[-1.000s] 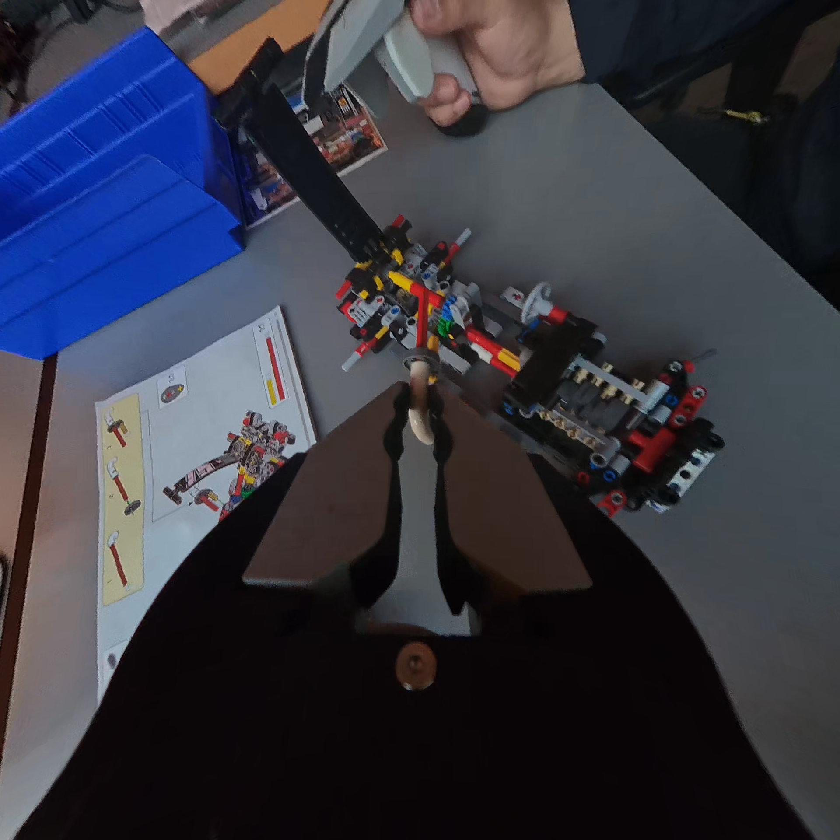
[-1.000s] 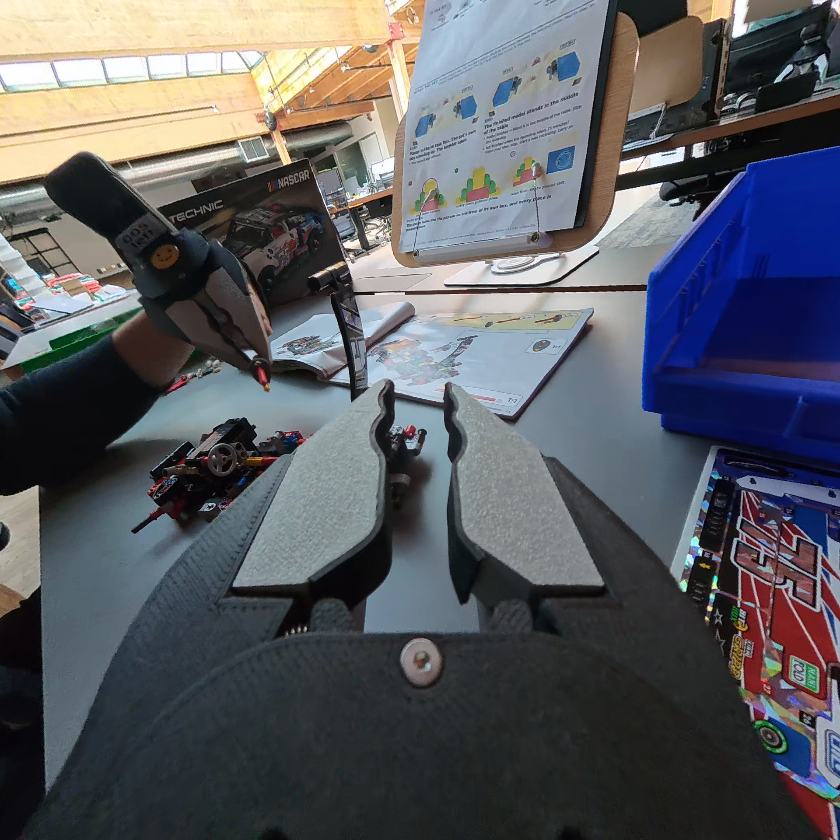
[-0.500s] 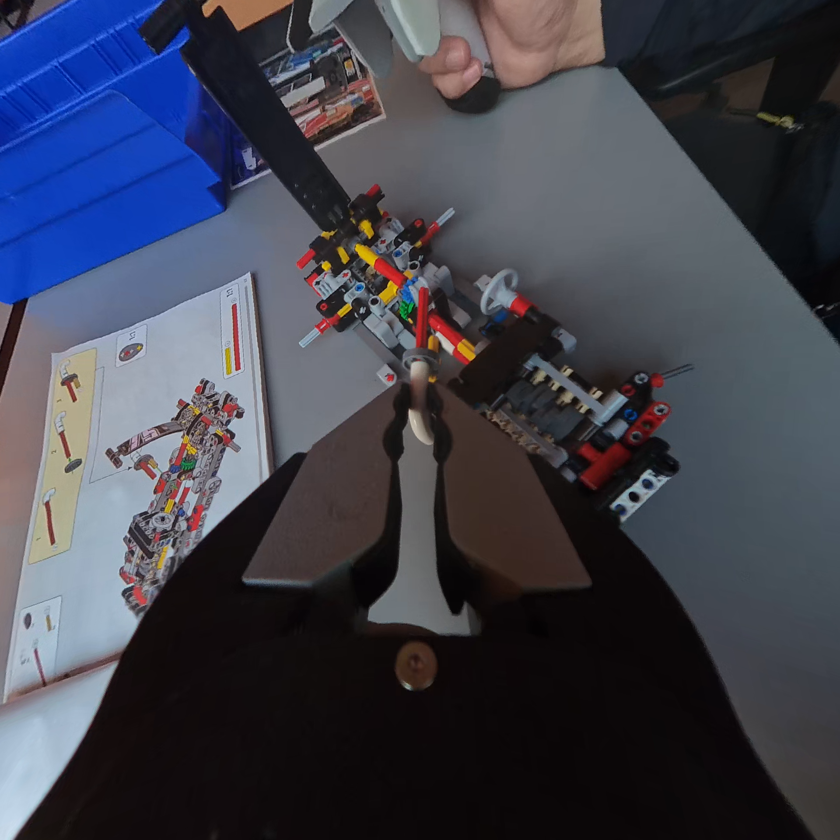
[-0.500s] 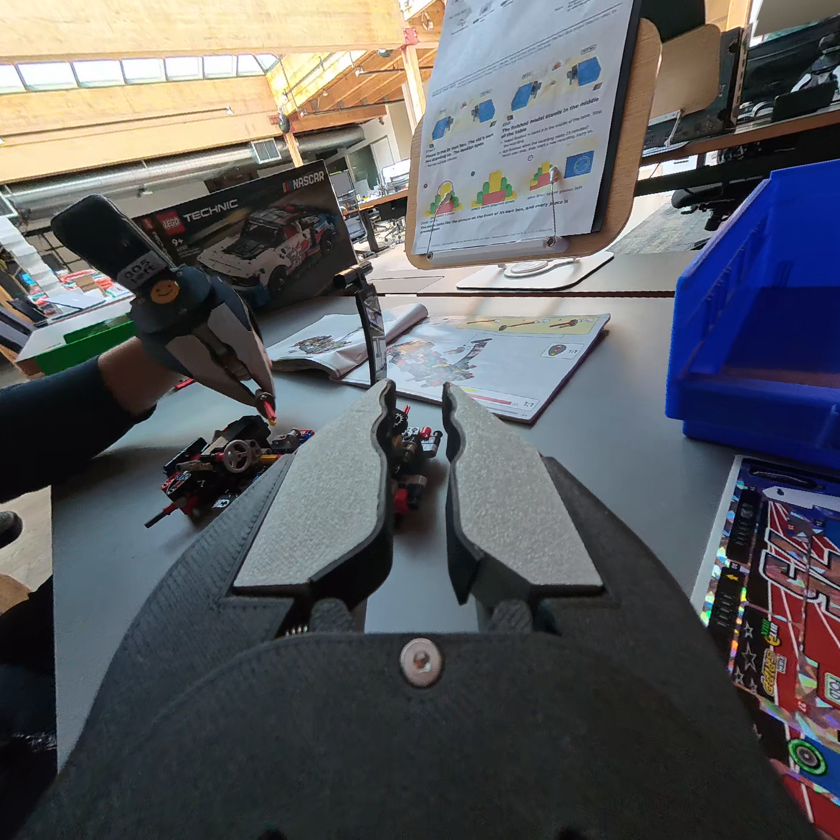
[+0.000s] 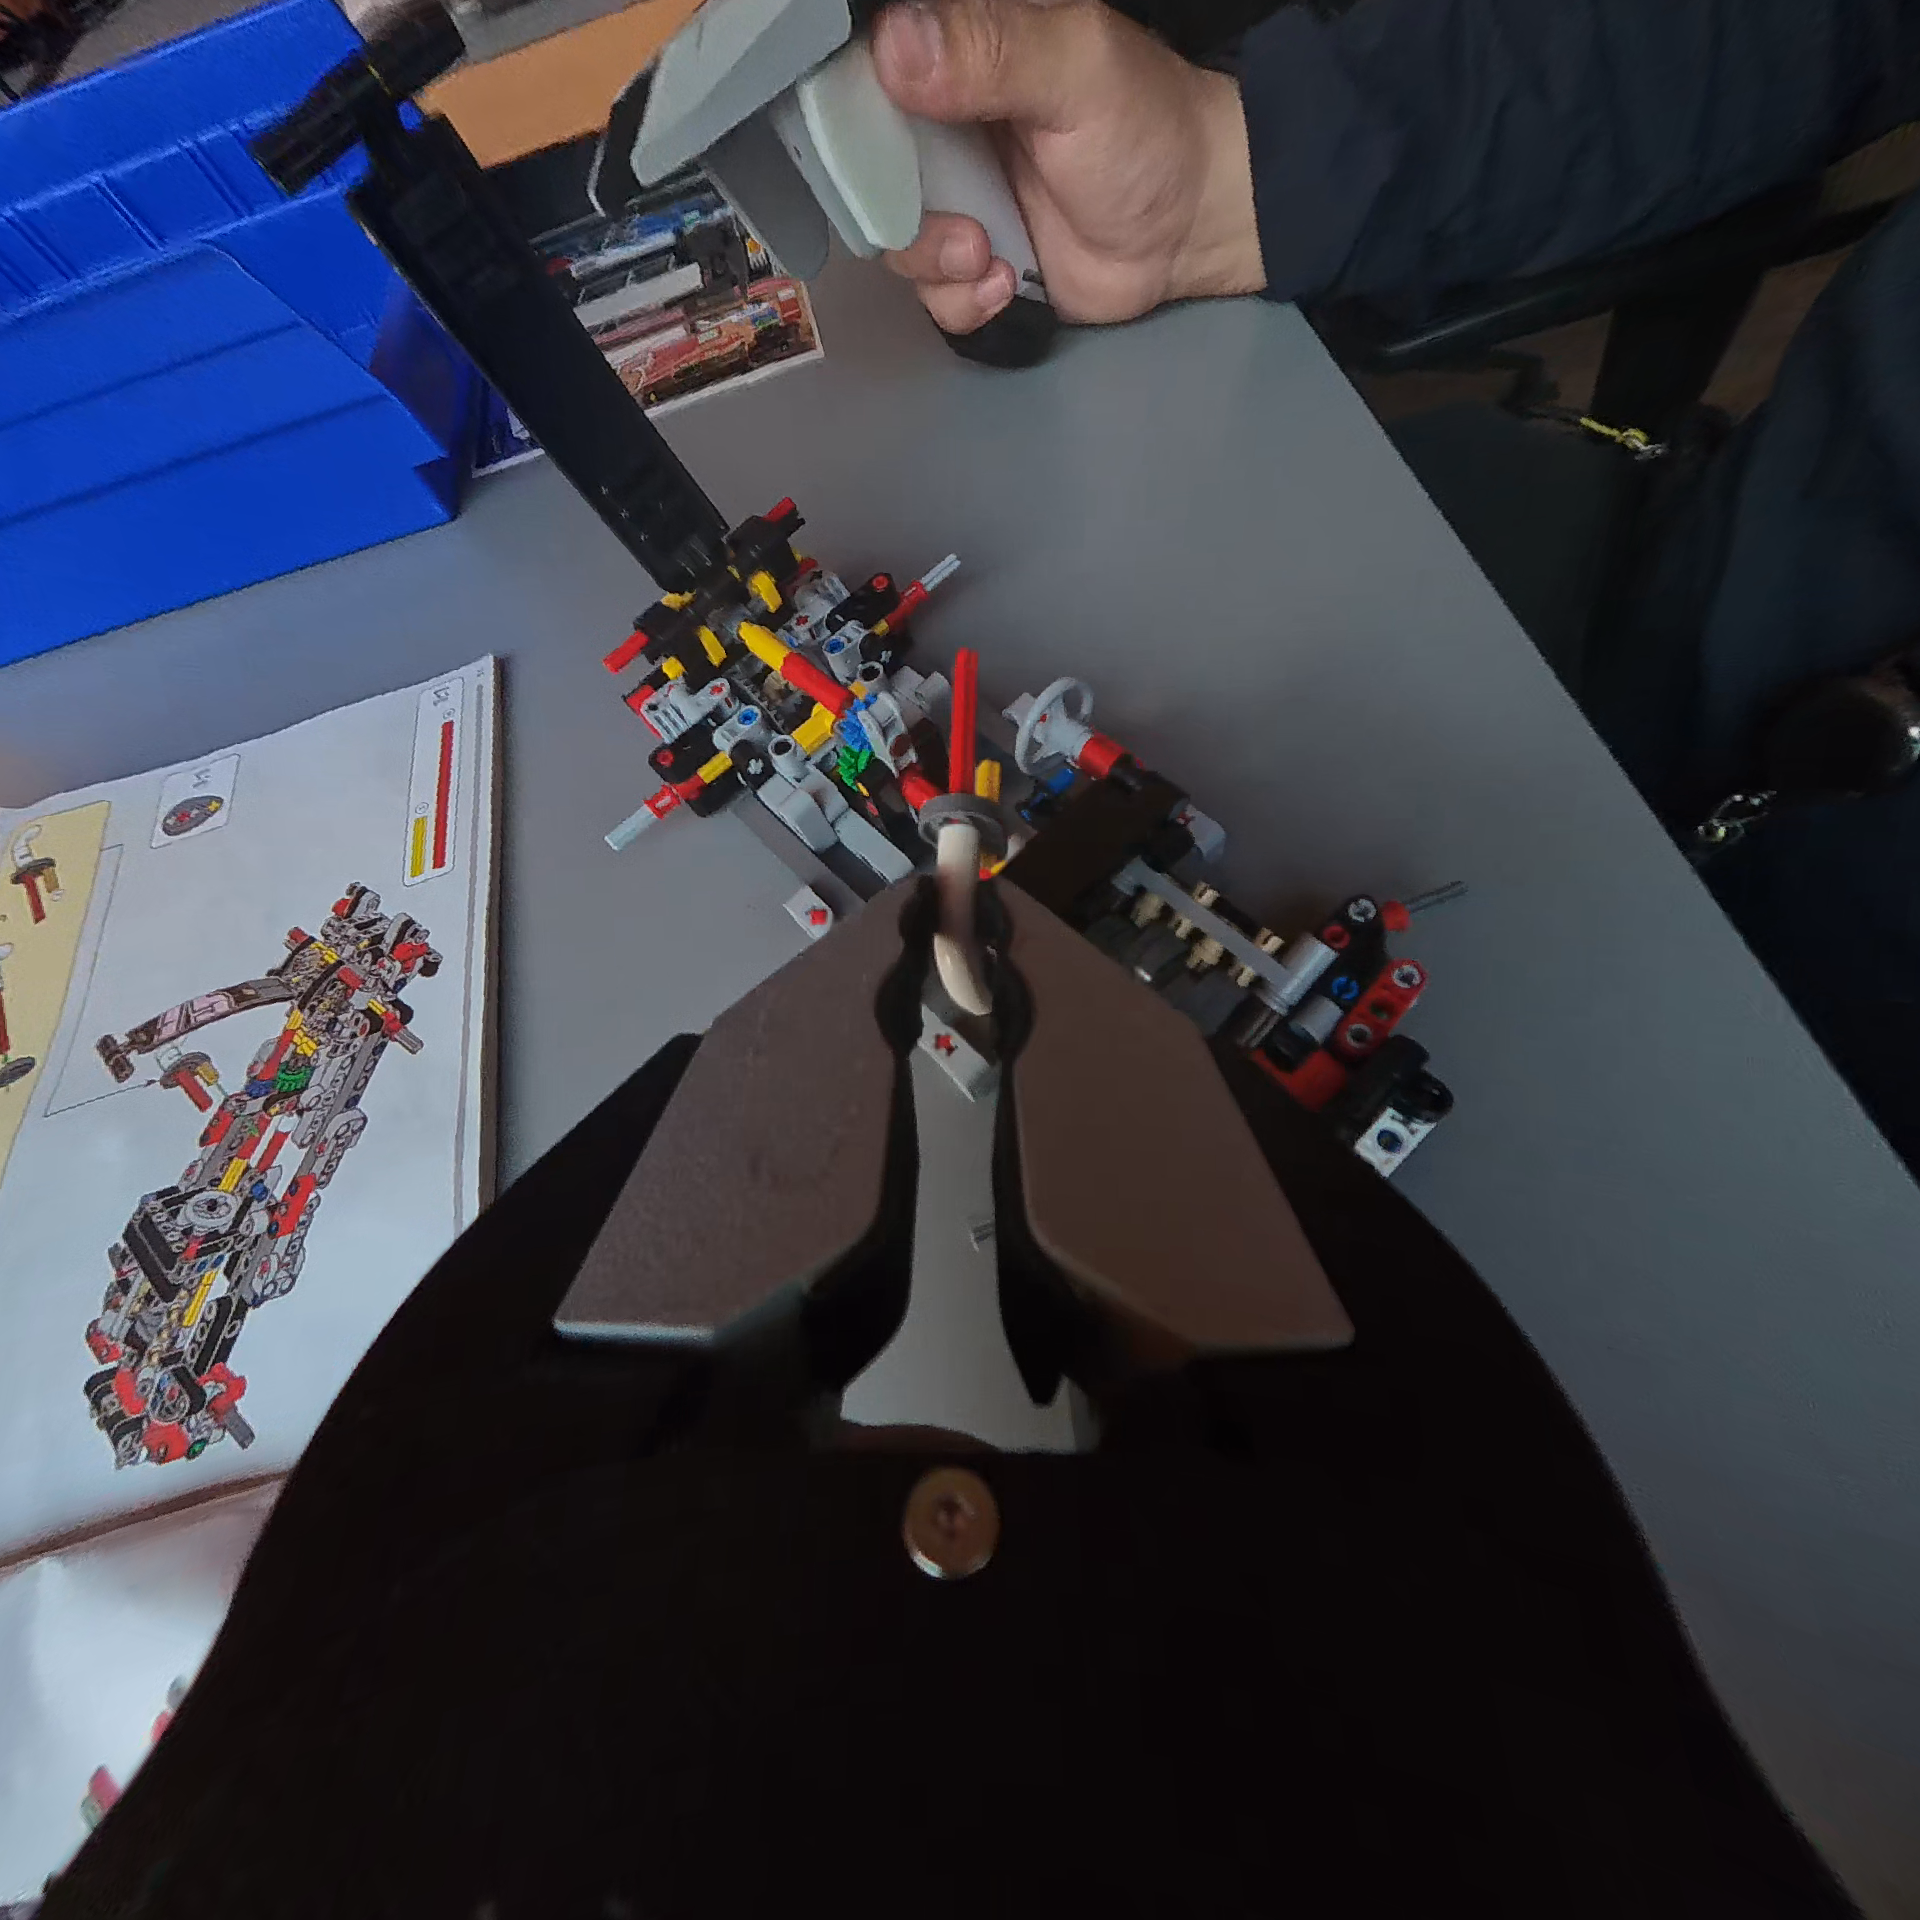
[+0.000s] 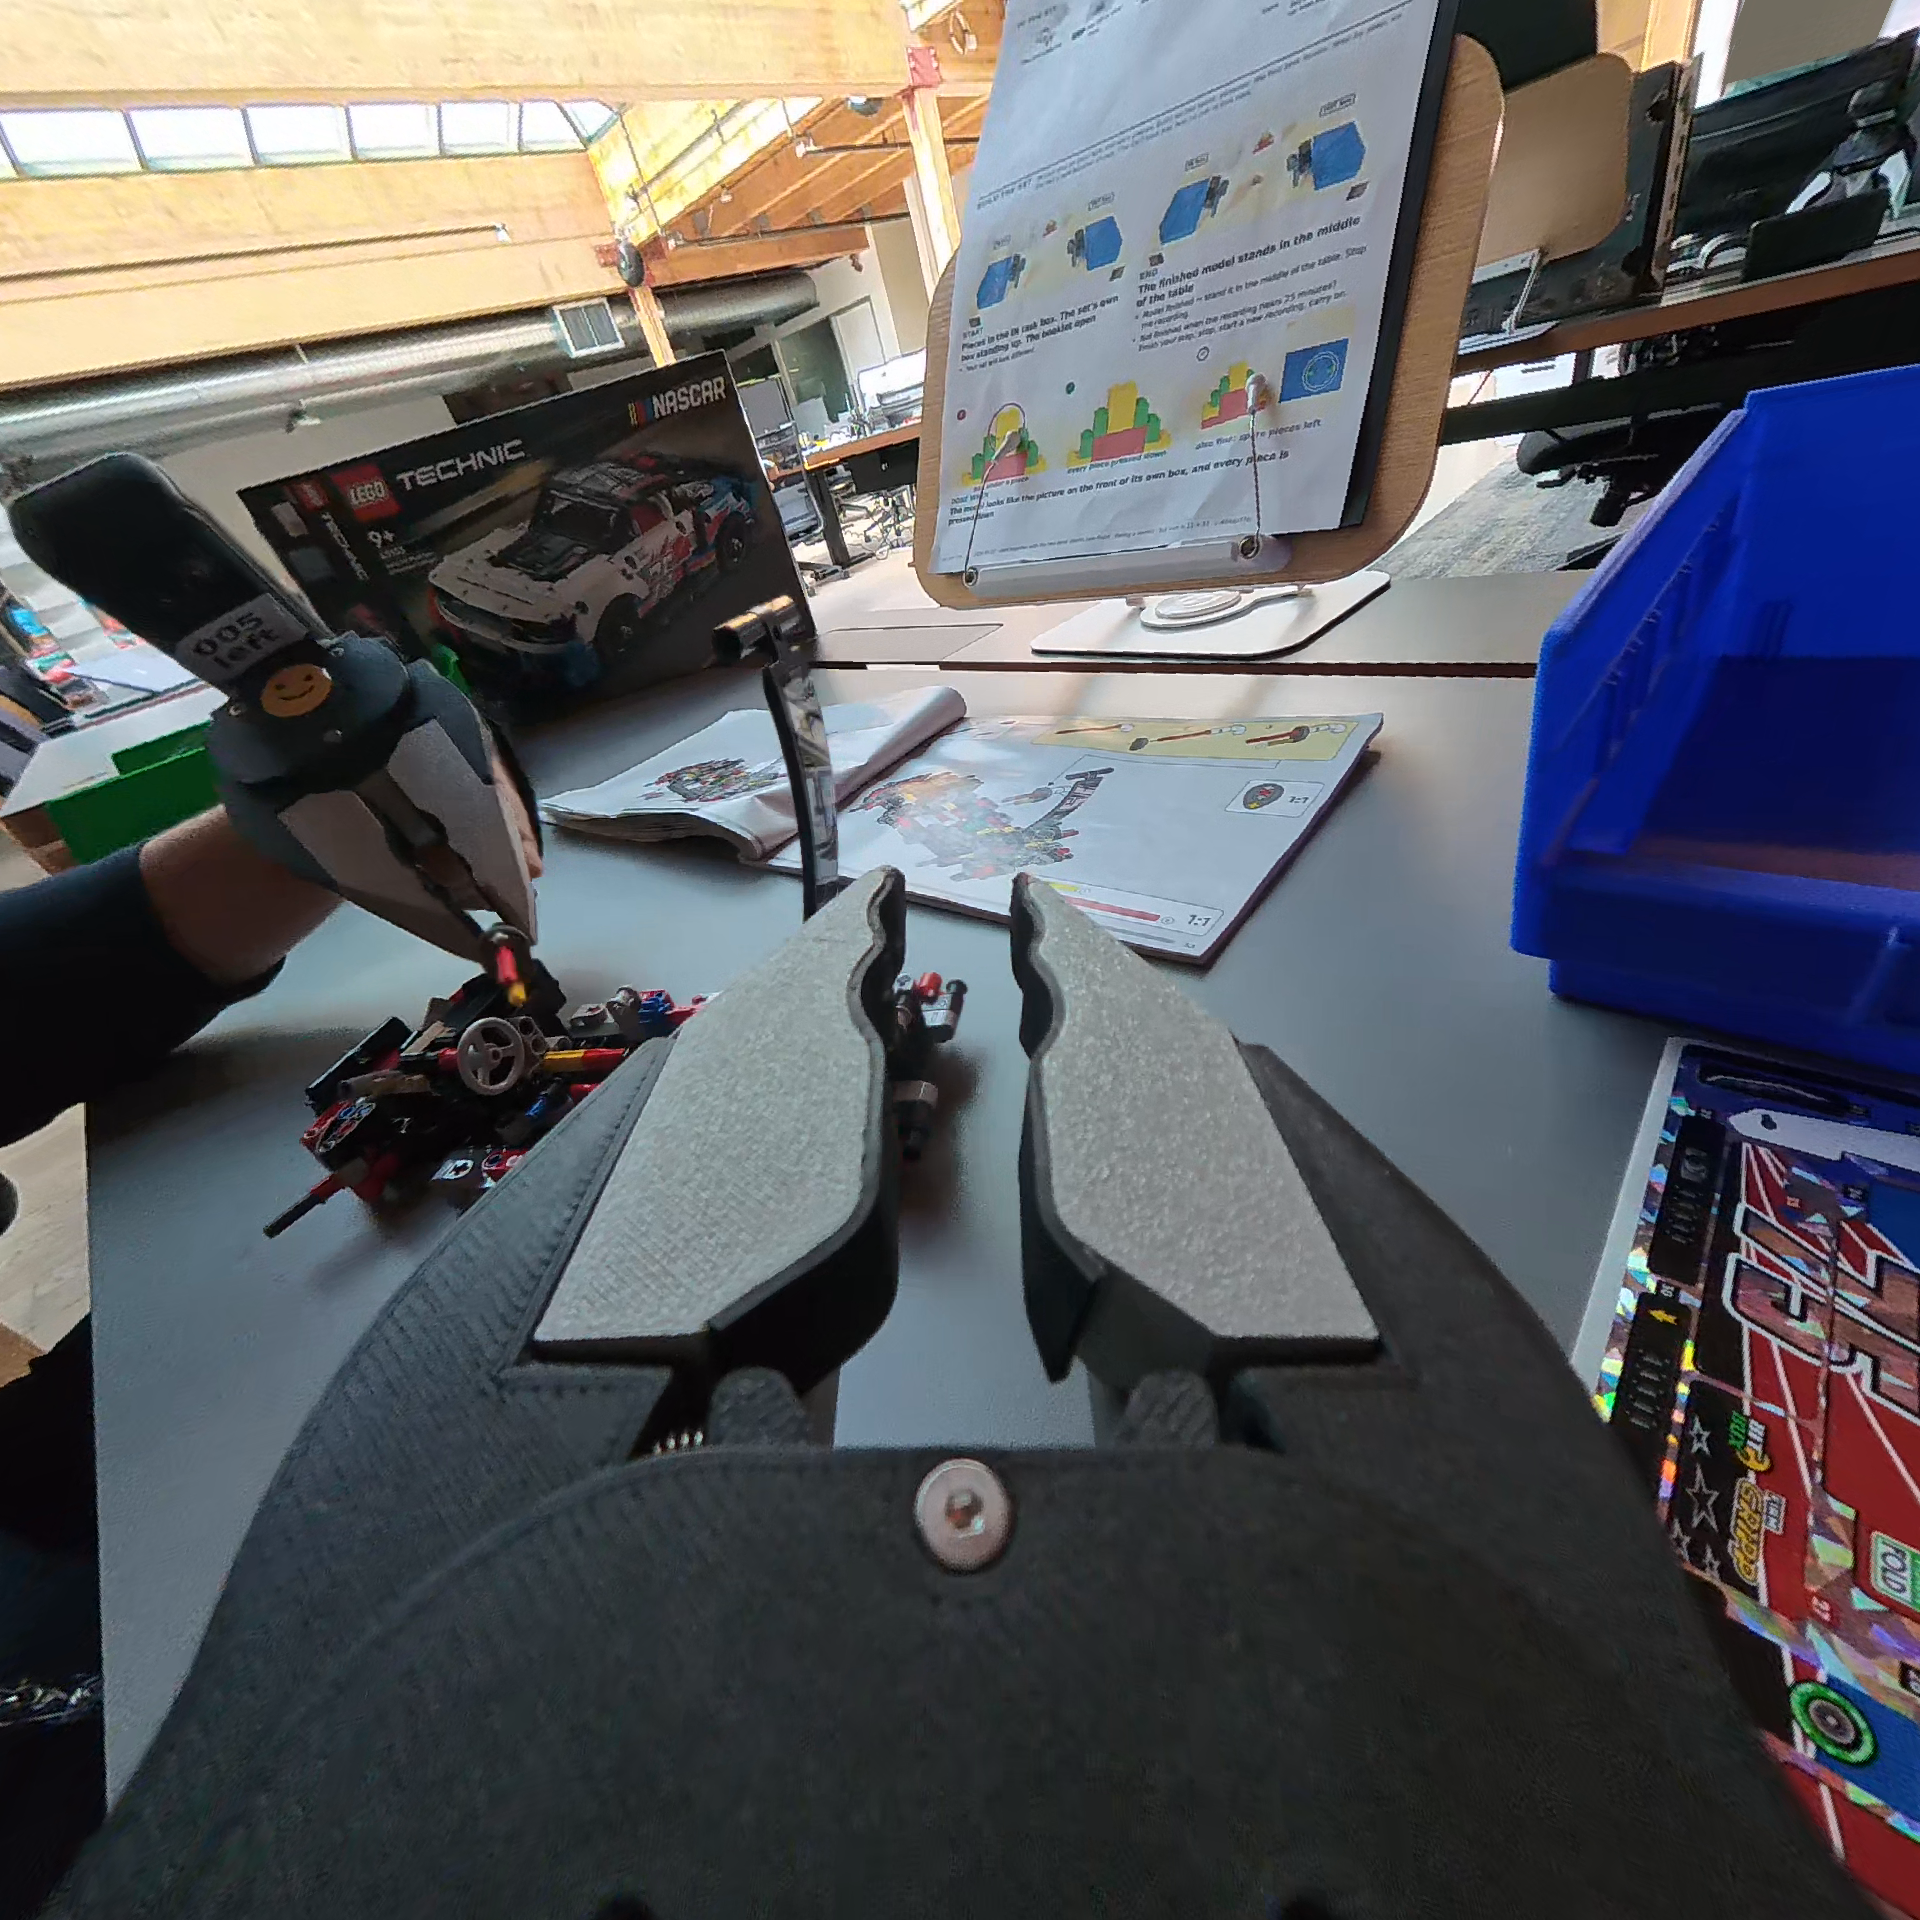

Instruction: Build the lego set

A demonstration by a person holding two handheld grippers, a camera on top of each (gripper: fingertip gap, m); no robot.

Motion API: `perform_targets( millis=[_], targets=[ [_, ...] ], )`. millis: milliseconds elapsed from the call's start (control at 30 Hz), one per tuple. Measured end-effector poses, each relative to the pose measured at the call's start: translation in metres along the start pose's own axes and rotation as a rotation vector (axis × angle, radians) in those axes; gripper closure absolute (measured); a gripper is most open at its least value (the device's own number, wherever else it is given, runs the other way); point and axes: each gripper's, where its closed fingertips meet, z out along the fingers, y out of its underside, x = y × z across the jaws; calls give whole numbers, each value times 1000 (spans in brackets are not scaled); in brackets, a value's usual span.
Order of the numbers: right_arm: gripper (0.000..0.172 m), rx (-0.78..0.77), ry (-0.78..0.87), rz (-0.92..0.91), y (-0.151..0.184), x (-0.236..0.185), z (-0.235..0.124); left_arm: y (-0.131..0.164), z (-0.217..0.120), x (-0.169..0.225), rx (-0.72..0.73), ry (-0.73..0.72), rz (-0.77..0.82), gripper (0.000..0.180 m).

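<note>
Blue plastic bin (image 6: 1725, 727): both views. Boxed car kit (image 6: 520, 530), page stand (image 6: 1195, 312): R view only. Part-built multicolour brick chassis (image 5: 935, 790) on grey table (image 5: 1351, 644). L gripper (image 5: 954, 935) nearly closed, pinching cream curved pin w/ red axle (image 5: 963, 717) just above chassis. R gripper (image 6: 956, 935) part open, holding nothing, chassis end (image 6: 925, 1013) beyond tips.

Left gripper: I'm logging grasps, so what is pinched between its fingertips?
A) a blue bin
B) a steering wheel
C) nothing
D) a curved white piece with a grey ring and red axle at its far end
D: in the left wrist view the left gripper is closed on the curved white piece, above the model.
</note>
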Motion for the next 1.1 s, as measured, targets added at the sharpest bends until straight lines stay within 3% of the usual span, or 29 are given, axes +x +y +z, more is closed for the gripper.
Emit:
perform_targets(
  millis=[133,267,400,933,1100],
  targets=[
    [155,1,-3,3,0,0,0,-13,-17,-24,103,-151,-56,176],
    [155,5,-4,6,-1,0,0,16,-20,-35,-15,-230,-108,175],
    [155,1,-7,5,0,-1,1,29,-9,-19,-59,-178,-120,176],
    [155,-13,-24,-3,3,-6,2,18,-2,27,-17,-118,-226,176],
    [156,-15,-32,-13,4,-9,2,13,-7,25,7,-135,-248,176]
  ],
)
